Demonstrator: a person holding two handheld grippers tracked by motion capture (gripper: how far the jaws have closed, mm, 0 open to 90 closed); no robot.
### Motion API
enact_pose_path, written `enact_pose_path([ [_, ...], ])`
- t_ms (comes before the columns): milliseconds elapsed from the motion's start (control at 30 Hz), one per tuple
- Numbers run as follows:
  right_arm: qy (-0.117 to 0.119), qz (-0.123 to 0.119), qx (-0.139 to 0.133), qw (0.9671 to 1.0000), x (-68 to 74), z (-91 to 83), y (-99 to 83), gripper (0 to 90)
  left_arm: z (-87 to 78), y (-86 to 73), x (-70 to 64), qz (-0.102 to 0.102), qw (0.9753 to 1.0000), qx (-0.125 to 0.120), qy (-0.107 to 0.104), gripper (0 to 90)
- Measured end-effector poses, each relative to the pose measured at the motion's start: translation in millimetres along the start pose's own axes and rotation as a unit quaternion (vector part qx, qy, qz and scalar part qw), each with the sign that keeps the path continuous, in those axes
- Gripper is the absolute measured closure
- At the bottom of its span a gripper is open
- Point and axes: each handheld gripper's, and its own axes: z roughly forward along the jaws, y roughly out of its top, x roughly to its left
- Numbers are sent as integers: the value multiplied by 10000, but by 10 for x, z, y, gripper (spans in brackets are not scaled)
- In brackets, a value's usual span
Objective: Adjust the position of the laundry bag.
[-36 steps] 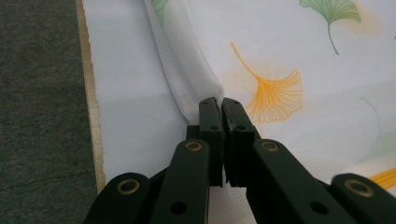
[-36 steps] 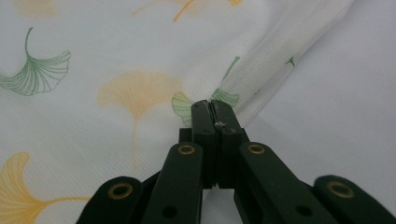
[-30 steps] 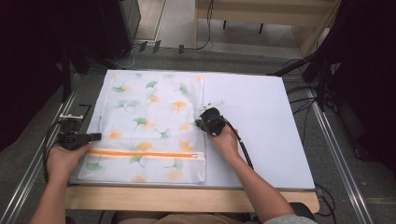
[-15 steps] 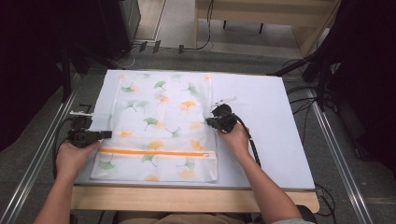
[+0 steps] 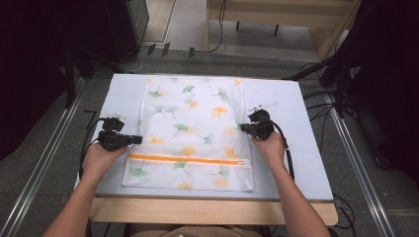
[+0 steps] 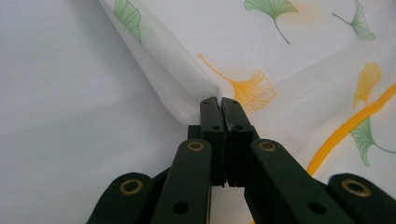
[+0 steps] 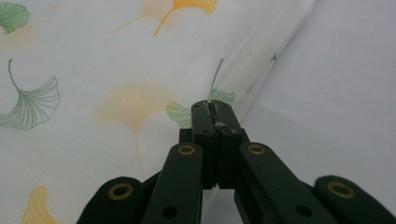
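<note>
Since a second ago you have dragged the mesh laundry bag (image 5: 192,133) rightward and square on the white table mat (image 5: 291,163), and your hands now sit wider apart. It lies flat across the mat's middle, ginkgo-leaf print up, with the orange zipper (image 5: 185,159) running across its near end. Your left gripper (image 5: 132,140) is clamped on the bag's left edge just above the zipper; your right gripper (image 5: 243,127) pinches the bag's right edge, jaws closed tight on the fabric.
</note>
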Motion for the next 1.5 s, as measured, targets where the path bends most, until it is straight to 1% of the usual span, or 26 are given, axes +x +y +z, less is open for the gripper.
enact_pose_path([
  [100,-30,52,2,10000,-94,-51,-33,900,57,37,-66,49,9999,14,-112,898],
  [200,-75,126,5,9999,-165,-90,-70,900,96,64,-134,137,9998,25,-156,899],
  [300,-151,155,0,9998,-217,-126,-99,900,136,79,-175,157,9996,47,-242,898],
  [333,-144,186,-14,9997,-235,-140,-107,900,147,85,-185,180,9995,87,-252,898],
  [367,-156,231,-21,9996,-252,-155,-112,900,158,89,-197,192,9994,68,-267,898],
  [433,-143,240,-52,9996,-293,-183,-118,900,165,103,-213,209,9993,65,-310,896],
  [467,-147,287,-77,9994,-302,-194,-122,900,171,110,-228,212,9993,46,-316,896],
  [500,-158,300,-68,9994,-314,-202,-125,900,176,116,-238,250,9992,65,-320,896],
  [567,-186,302,-62,9994,-338,-203,-136,900,201,121,-261,266,9990,96,-341,896],
  [633,-183,356,-73,9992,-357,-199,-143,900,213,125,-270,322,9989,148,-319,896],
  [667,-168,345,-74,9992,-367,-199,-145,900,212,126,-269,323,9989,146,-321,895],
  [700,-166,382,-57,9991,-363,-198,-143,900,209,125,-269,294,9989,139,-336,895],
  [867,-209,321,-49,9993,-357,-173,-131,900,203,116,-266,306,9989,158,-330,896],
  [933,-184,357,-87,9992,-362,-160,-127,900,193,114,-258,252,9989,163,-357,897],
  [1000,-131,367,-100,9992,-368,-154,-120,900,183,111,-239,249,9989,149,-375,897],
  [1067,-112,402,-92,9991,-363,-151,-113,900,192,106,-232,253,9988,185,-372,896],
  [1133,-130,359,-82,9992,-361,-140,-114,900,208,101,-240,243,9989,212,-336,895],
  [1333,-95,327,-86,9994,-365,-130,-111,900,199,84,-223,223,9986,255,-394,890],
  [1400,-118,319,-78,9994,-357,-130,-111,897,198,81,-220,227,9988,257,-344,873],
  [1433,-126,318,-73,9994,-356,-132,-110,892,191,81,-220,221,9991,238,-282,852],
  [1500,-142,317,-95,9994,-360,-139,-110,843,169,80,-210,239,9992,211,-233,816],
])
